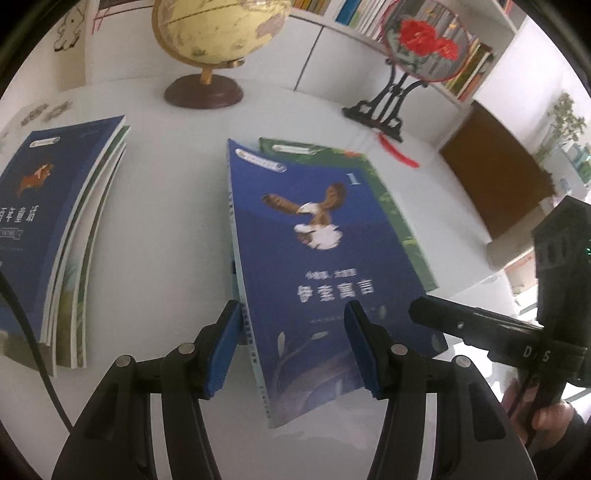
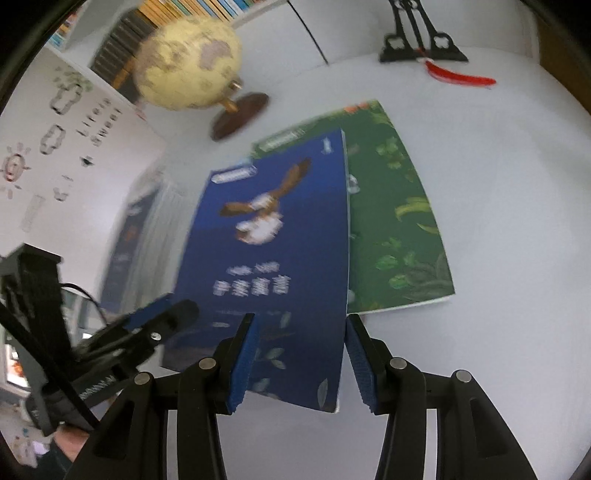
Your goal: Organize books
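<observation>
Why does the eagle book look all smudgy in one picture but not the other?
In the right wrist view the eagle book and the globe are smeared, probably motion blur; in the left wrist view the eagle book is only slightly soft and its title is readable. Both fisheye views bend straight edges and darken the corners.

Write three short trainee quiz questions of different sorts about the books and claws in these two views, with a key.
1. True or false: the blue eagle book lies partly over the green book.
2. Multiple choice: which stands behind the books? A) a globe B) a kettle C) a lamp
3. Fill in: the stack of books lies to the eagle book's ____ in the left wrist view.

Key: 1 true; 2 A; 3 left. Note: the left claw and right claw both straddle the eagle book's near edge, pads spread.
</observation>
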Demonstrator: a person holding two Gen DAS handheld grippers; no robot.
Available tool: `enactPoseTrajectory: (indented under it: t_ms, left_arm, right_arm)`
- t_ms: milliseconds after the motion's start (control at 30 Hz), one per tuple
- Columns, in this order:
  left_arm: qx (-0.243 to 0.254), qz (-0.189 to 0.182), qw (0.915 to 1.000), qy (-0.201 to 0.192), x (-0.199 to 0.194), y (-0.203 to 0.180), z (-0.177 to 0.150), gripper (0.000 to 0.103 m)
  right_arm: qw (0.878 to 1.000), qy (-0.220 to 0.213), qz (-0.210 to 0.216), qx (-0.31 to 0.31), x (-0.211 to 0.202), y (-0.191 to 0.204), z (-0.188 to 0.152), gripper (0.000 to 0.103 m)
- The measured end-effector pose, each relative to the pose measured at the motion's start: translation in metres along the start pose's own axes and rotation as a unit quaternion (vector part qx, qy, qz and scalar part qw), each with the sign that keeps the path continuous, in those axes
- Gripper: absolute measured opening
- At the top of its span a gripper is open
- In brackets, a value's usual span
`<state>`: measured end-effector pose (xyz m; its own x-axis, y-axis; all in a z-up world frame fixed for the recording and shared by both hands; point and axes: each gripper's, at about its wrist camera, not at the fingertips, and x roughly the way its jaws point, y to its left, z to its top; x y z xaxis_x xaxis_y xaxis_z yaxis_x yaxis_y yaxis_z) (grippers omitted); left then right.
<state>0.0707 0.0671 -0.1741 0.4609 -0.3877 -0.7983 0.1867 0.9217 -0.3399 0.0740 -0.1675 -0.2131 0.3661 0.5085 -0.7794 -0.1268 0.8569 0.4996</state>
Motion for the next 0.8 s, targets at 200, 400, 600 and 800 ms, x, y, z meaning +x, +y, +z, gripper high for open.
enactPoseTrajectory:
  t_ms: [200, 400, 600, 800]
  left_arm:
    - [-0.022, -0.002, 0.9997, 0.013, 0.015, 0.015, -0.001, 0.053]
    - [-0.043, -0.016, 0.9989, 0.004, 0.006, 0.020, -0.003, 0.053]
    - [-0.140, -0.131, 0.9814, -0.008, -0.003, 0.044, 0.002, 0.053]
    - [-0.130, -0.142, 0.9813, 0.000, 0.003, 0.029, -0.001, 0.053]
  right_arm:
    - [0.999, -0.013, 0.029, 0.009, -0.002, -0.009, -0.003, 0.047]
    - [0.996, -0.004, 0.068, 0.062, 0.005, -0.030, -0.013, 0.046]
    - [0.984, -0.018, 0.141, 0.103, -0.005, -0.042, -0.010, 0.046]
    - [0.988, 0.008, 0.117, 0.097, 0.008, -0.044, -0.019, 0.044]
